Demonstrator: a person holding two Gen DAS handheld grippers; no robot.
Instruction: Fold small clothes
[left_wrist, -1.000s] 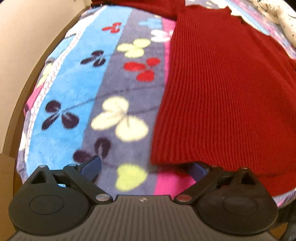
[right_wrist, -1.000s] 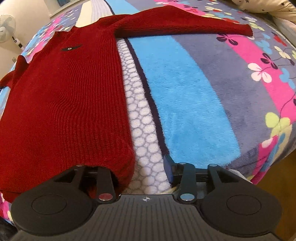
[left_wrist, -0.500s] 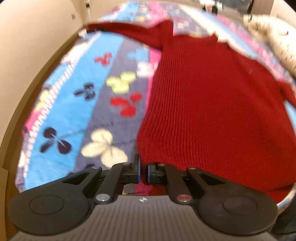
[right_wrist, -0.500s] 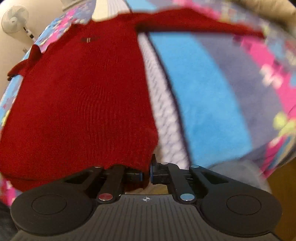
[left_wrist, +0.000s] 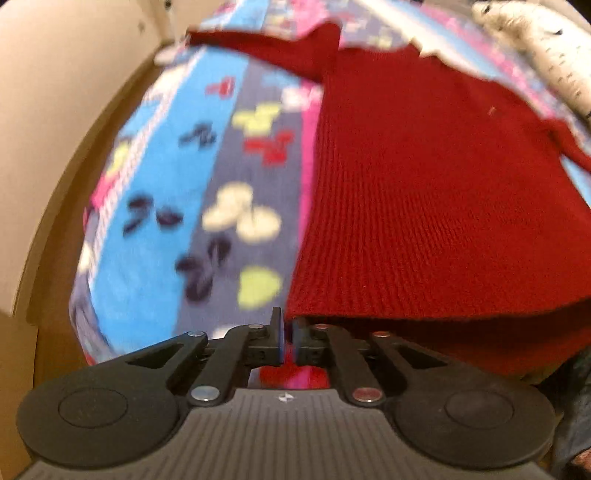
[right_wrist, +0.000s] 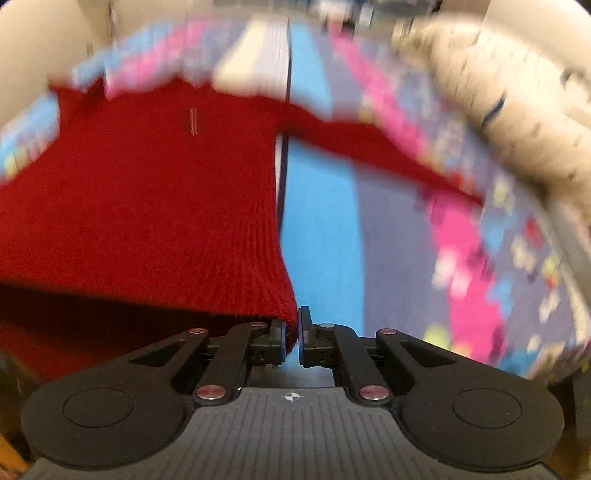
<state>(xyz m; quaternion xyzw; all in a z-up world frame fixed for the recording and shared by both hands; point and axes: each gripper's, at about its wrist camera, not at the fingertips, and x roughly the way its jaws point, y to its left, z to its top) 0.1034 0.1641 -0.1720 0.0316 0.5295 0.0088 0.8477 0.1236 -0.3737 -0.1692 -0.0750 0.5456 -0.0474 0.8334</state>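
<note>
1. Step in hand: lifting the hem of the red sweater (left_wrist: 424, 192) off the patterned blanket (left_wrist: 162, 221) on the bed, probably for a bottom-to-top fold.
2. The left claw (left_wrist: 287, 341) pinches the hem corner at lower centre, jaws easing apart slightly.
3. The right claw (right_wrist: 291, 338) likewise pinches the other corner, jaws easing apart.
4. Next: carry both corners evenly toward the collar at the frame's top, keeping grip.

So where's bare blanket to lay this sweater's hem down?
Free: flowered fleece blanket between red knit sweater and bed's wall-side edge; blue stripe right of the body, below the outstretched sleeve. Crowded: white speckled bedding beyond.
</note>
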